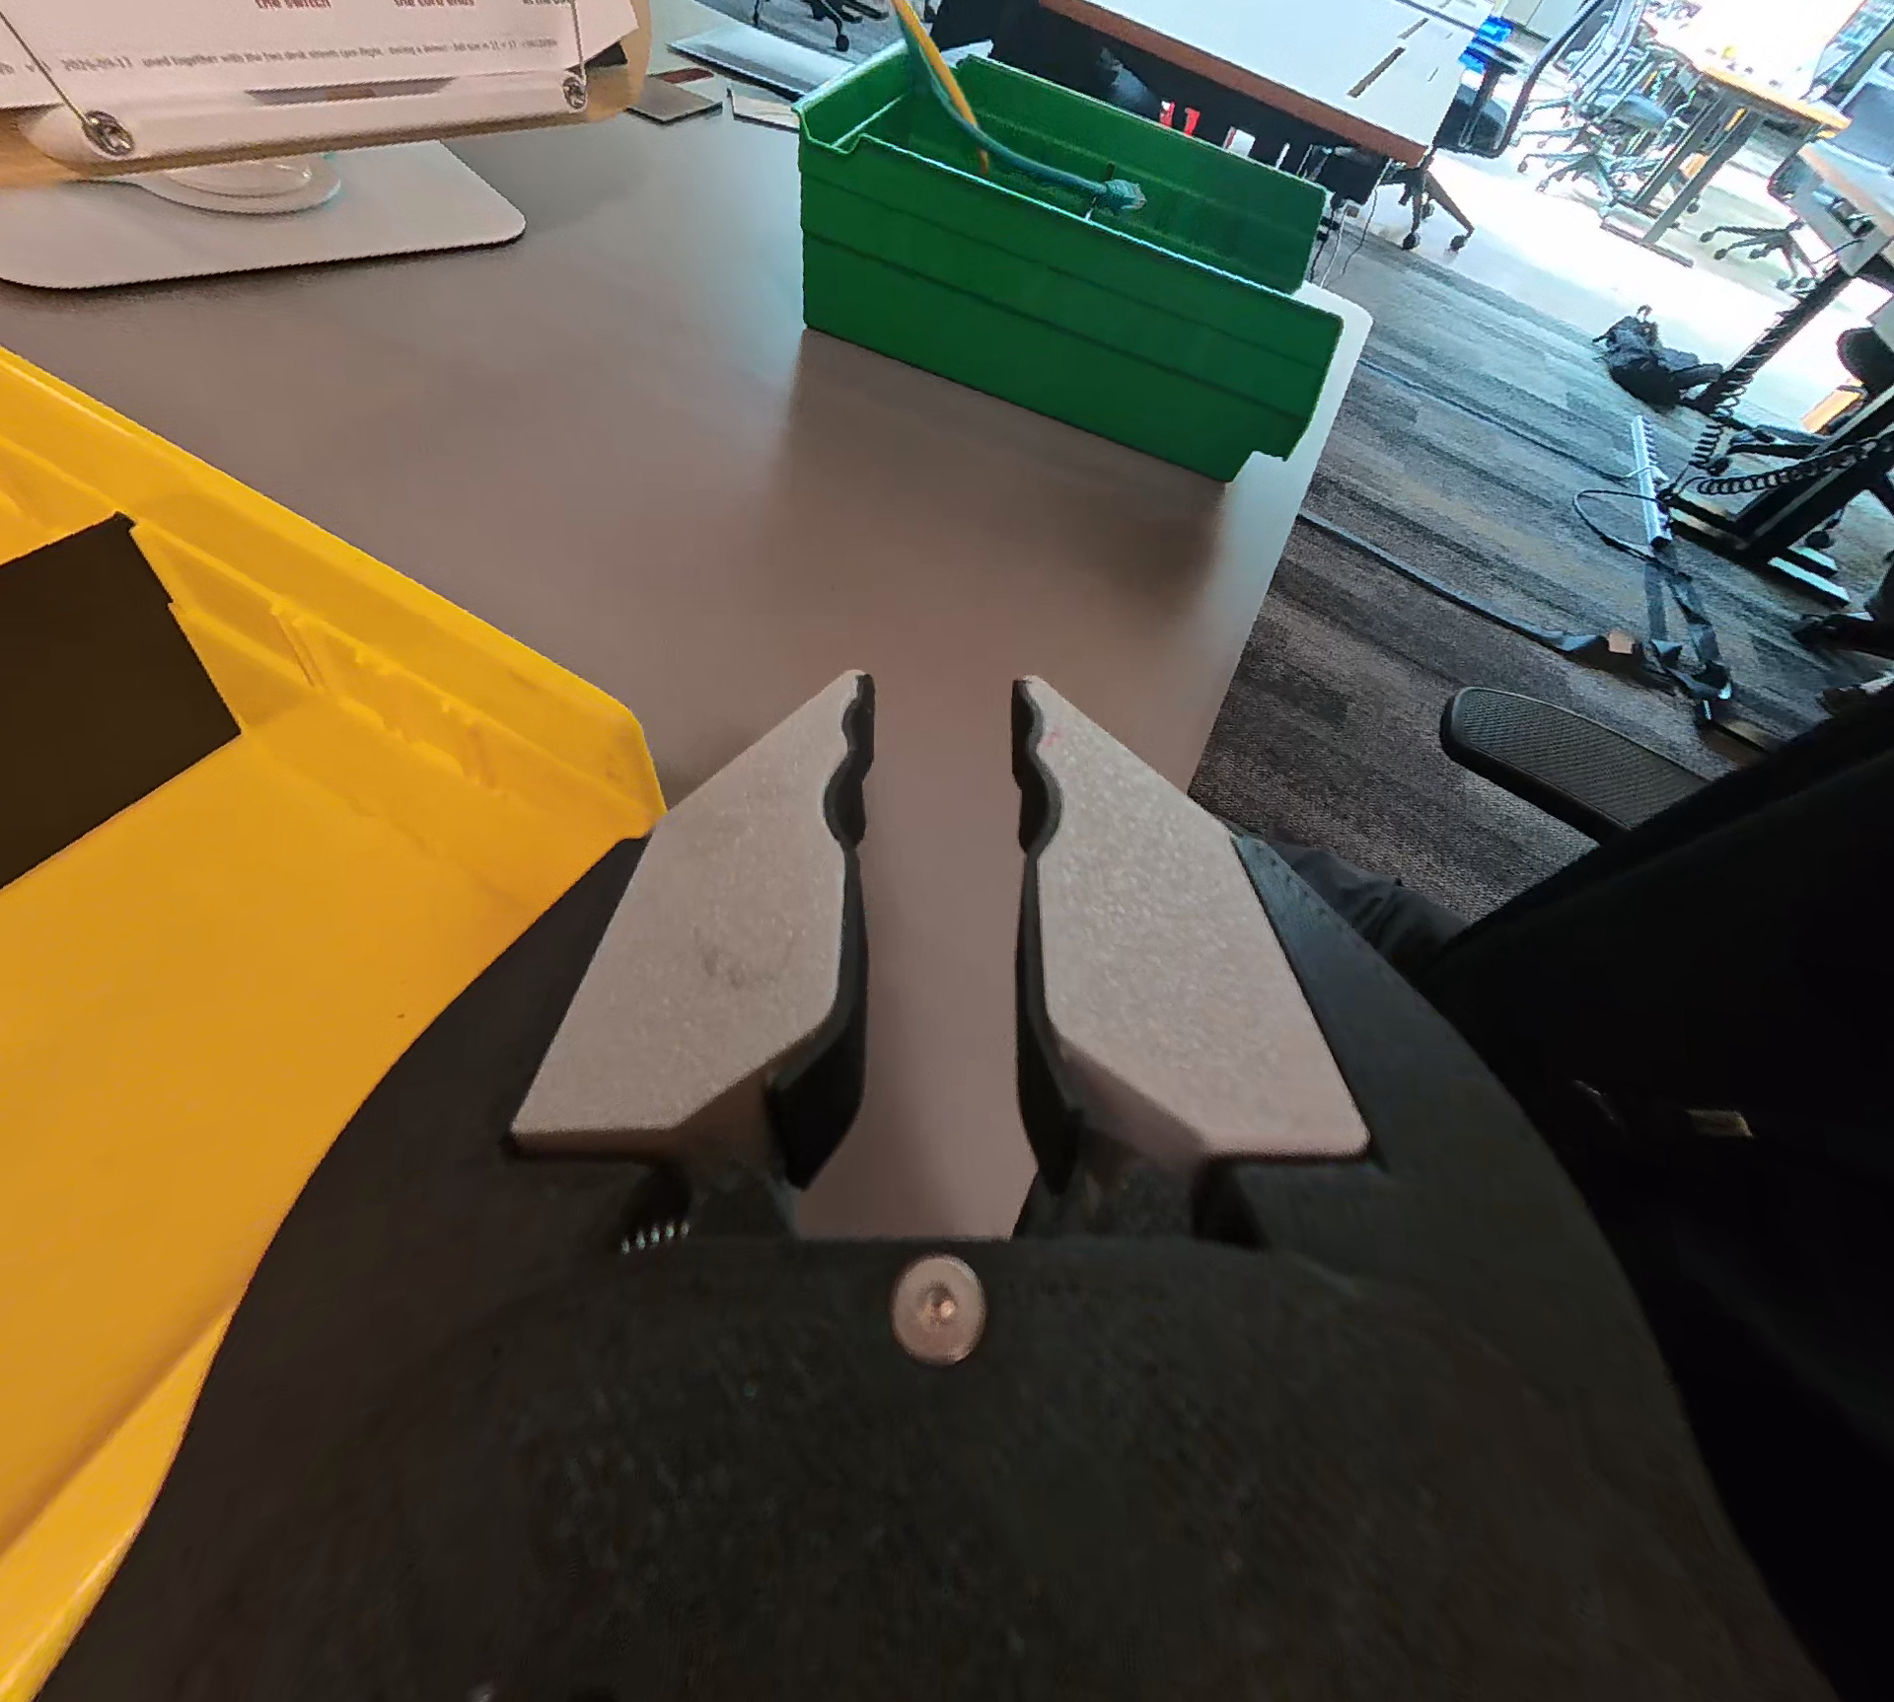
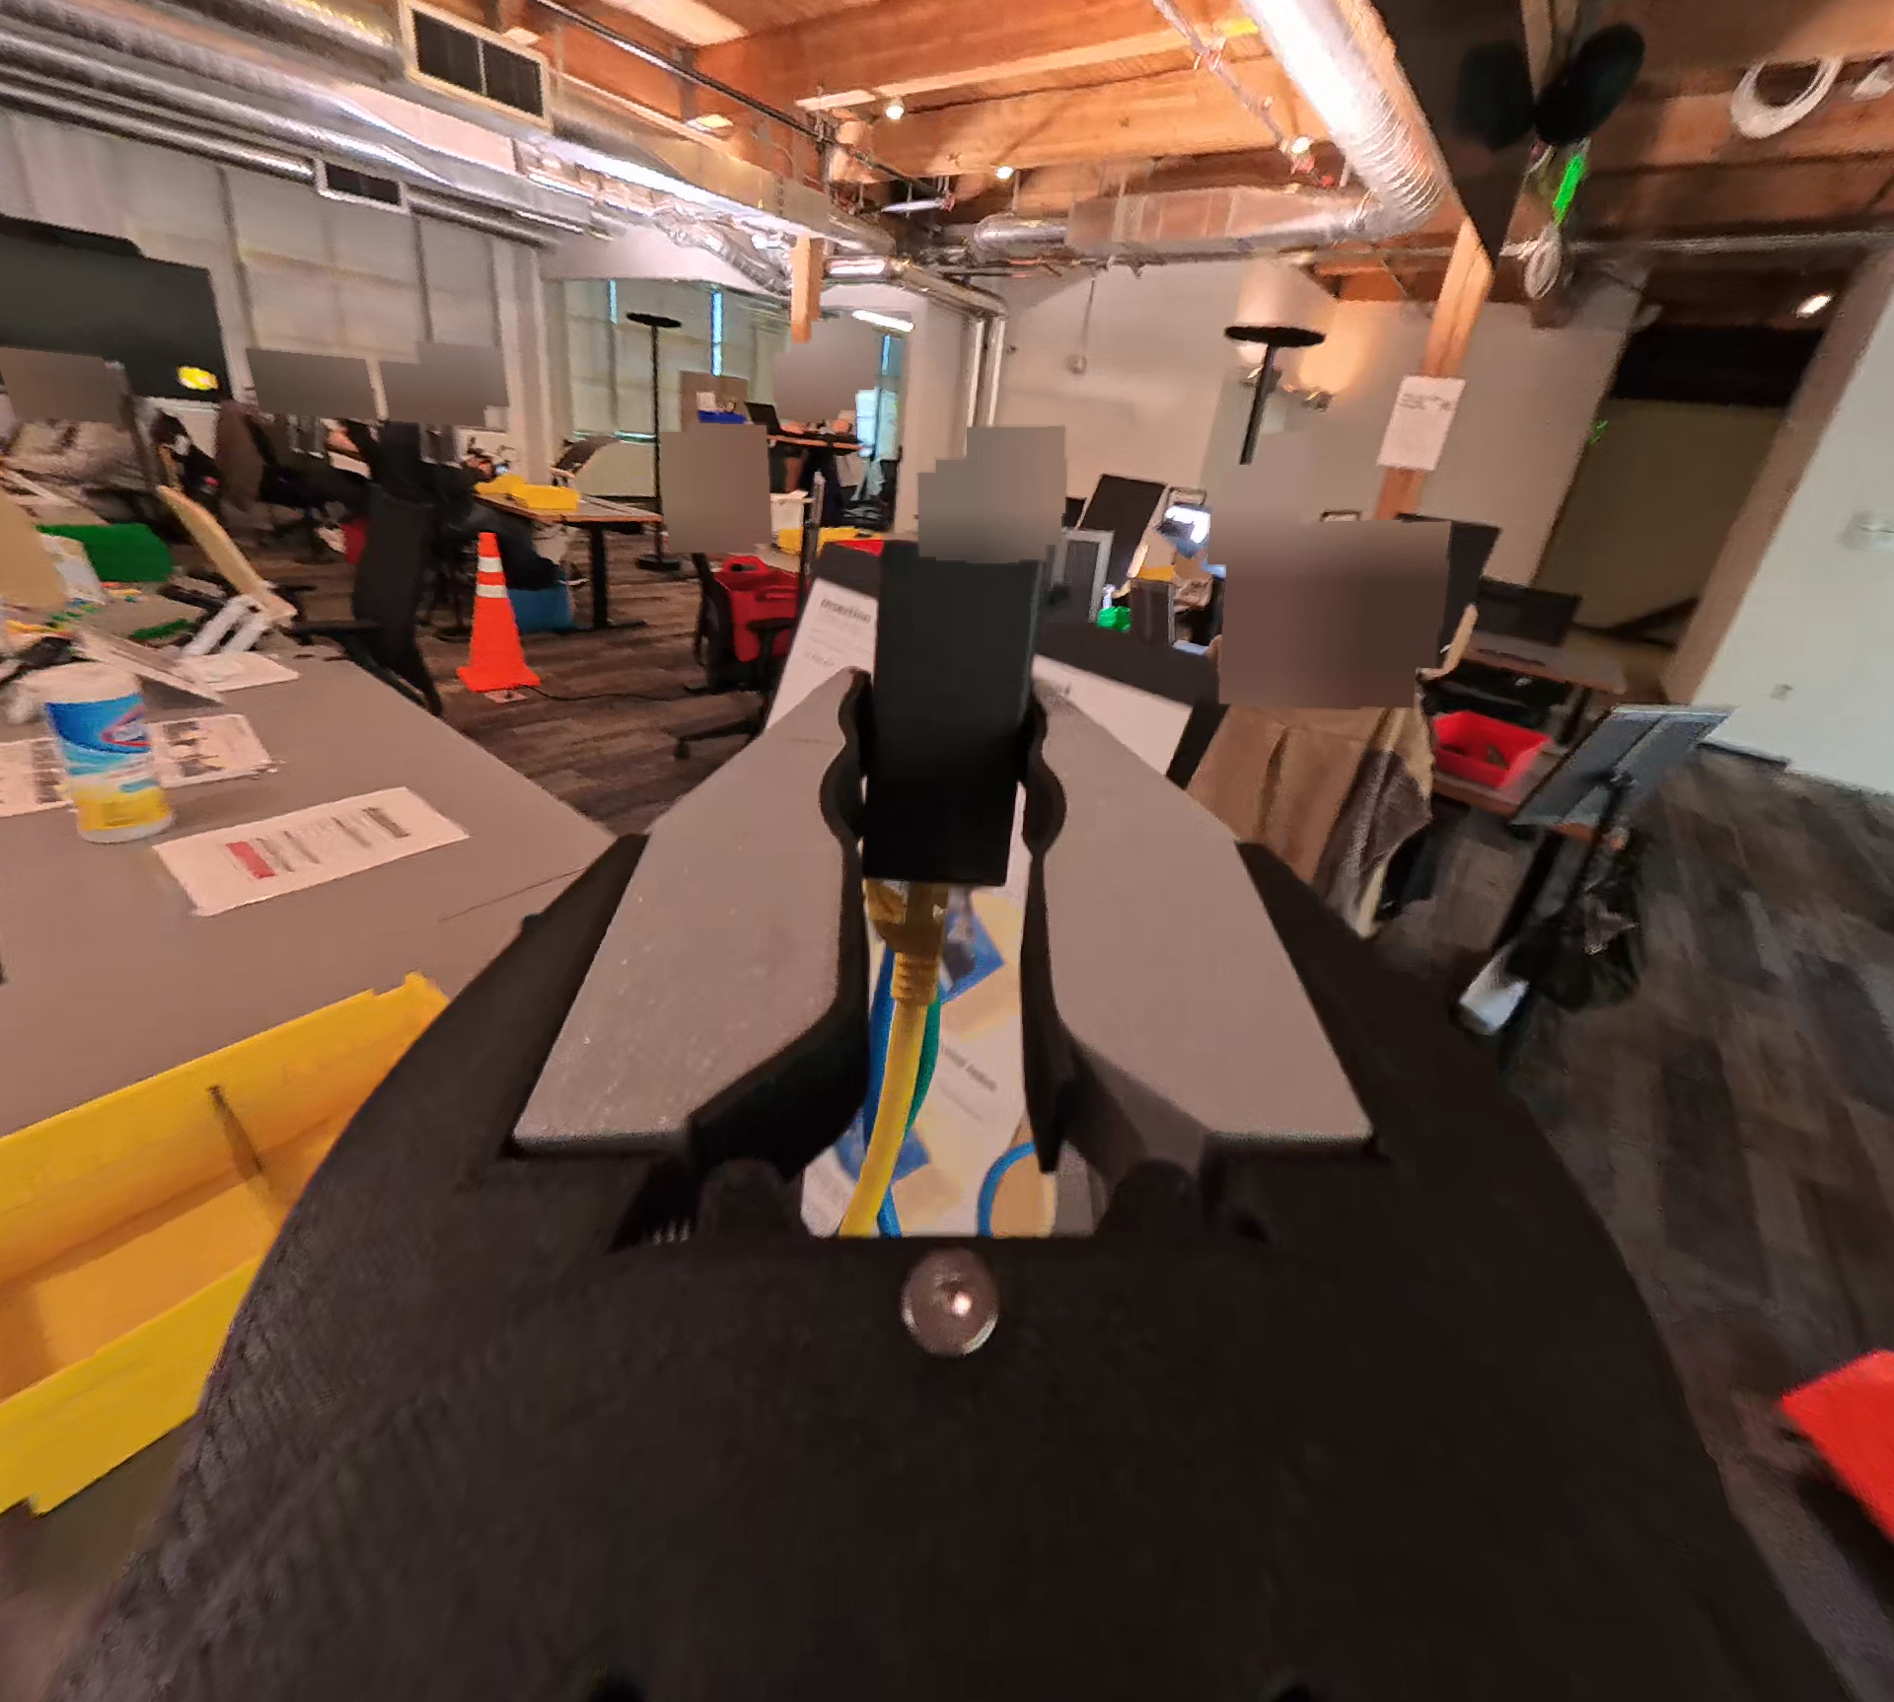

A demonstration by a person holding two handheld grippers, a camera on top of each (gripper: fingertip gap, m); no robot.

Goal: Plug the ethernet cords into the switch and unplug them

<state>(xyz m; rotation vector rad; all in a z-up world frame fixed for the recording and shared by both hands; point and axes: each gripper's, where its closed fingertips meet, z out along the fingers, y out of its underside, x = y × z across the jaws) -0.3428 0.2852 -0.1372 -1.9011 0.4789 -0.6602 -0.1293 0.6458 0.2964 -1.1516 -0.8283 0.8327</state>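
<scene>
Right gripper (image 2: 943,710): clamped on black box-shaped switch (image 2: 948,720), yellow ethernet cord (image 2: 902,1038) plugged beneath. Left gripper (image 1: 943,710): parted, empty, above grey table (image 1: 635,443).

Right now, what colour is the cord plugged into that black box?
Yellow. The cord hangs from the black box; it shows best in the right wrist view.

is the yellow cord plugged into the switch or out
Plugged in. In the right wrist view the yellow cord has its connector seated in the underside of the black switch.
</scene>
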